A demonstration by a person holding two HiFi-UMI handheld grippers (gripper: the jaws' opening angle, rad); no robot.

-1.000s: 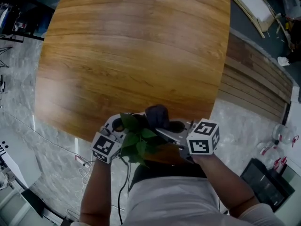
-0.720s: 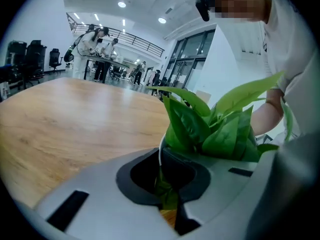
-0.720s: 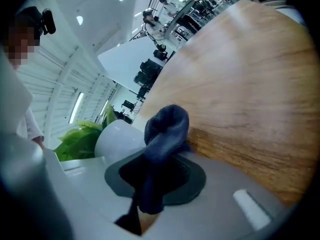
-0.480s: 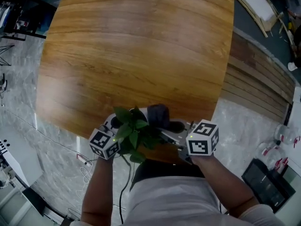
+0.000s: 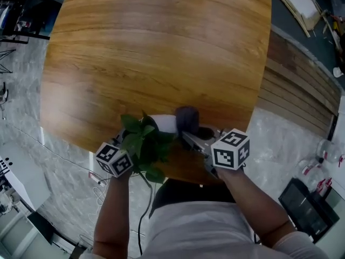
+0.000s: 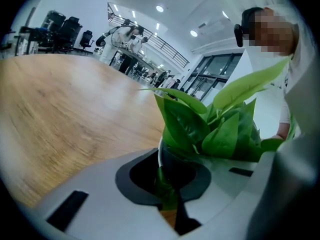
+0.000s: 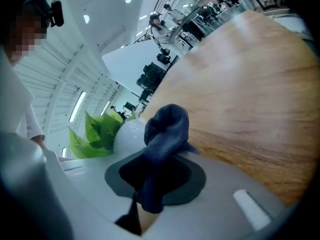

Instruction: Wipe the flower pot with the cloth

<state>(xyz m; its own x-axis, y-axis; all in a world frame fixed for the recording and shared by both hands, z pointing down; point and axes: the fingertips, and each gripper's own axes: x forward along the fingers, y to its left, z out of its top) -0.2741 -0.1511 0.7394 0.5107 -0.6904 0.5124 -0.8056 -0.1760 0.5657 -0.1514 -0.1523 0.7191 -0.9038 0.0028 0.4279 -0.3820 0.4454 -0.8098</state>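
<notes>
left gripper [image 6: 169,196] clamps flower pot [image 5: 163,123] rim, pot tipped further left | right gripper [image 7: 142,186] pinches blue cloth [image 5: 187,117] on its wall | wipe underway

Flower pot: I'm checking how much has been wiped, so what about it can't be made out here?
Head view: leaves cover most of the flower pot; only a white patch shows.
Left gripper view: the left gripper, shut on the pot, and the leaves hide its wall.
Right gripper view: the cloth in the right gripper hides whether it touches the pot.
Any dirt: too small to tell.
</notes>
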